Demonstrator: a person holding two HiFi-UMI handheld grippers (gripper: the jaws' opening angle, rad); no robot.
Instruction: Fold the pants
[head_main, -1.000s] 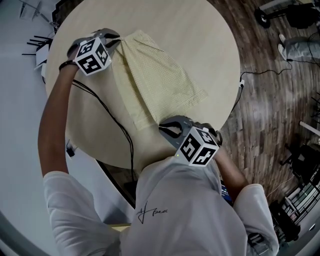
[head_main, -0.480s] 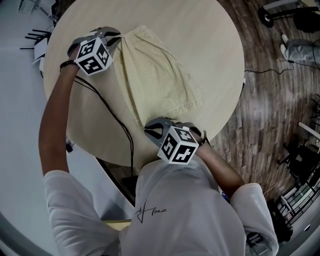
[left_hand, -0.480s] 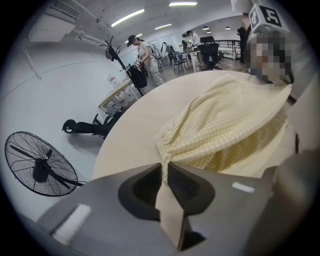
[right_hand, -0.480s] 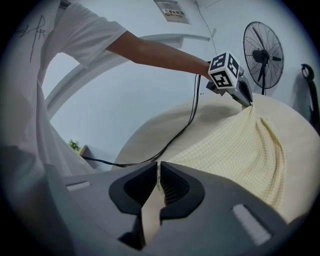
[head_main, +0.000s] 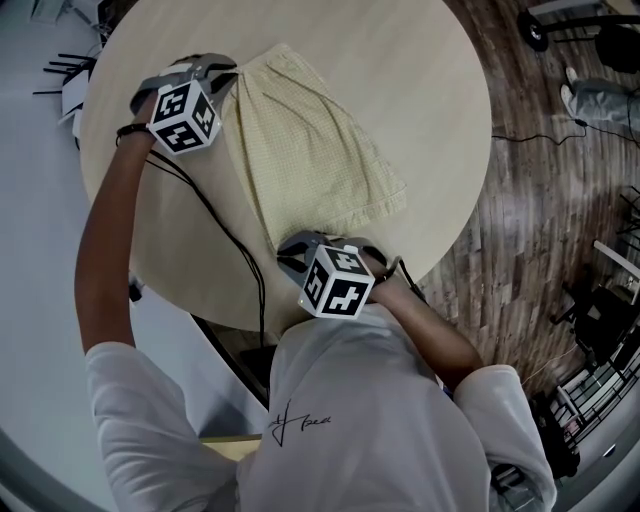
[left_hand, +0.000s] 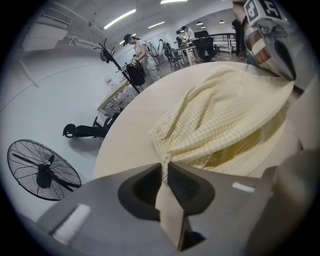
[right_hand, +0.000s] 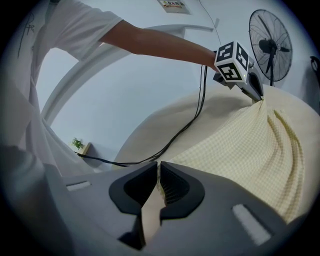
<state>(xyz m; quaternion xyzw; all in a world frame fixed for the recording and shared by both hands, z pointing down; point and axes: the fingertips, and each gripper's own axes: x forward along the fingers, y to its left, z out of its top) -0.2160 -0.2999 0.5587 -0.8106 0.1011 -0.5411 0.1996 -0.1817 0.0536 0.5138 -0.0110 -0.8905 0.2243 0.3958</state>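
Note:
Pale yellow checked pants (head_main: 310, 150) lie folded lengthwise on the round beige table (head_main: 420, 60). My left gripper (head_main: 222, 74) is at the table's far left and is shut on the waistband corner; in the left gripper view the cloth (left_hand: 225, 115) runs out from between its jaws (left_hand: 165, 165). My right gripper (head_main: 292, 250) is at the near table edge, shut on the hem corner. In the right gripper view the fabric (right_hand: 250, 145) stretches from its jaws (right_hand: 158, 167) to the left gripper (right_hand: 257, 95). The right gripper (left_hand: 277, 55) shows beyond the cloth.
A black cable (head_main: 215, 225) trails from the left hand across the table's near left part and over its edge. Wooden floor (head_main: 540, 200) lies to the right. A standing fan (left_hand: 42, 170) and people at desks (left_hand: 137, 47) are far off.
My right gripper has moved left along the near table edge with the hem corner, and the cloth's near end has shifted with it. The left gripper has sunk slightly.

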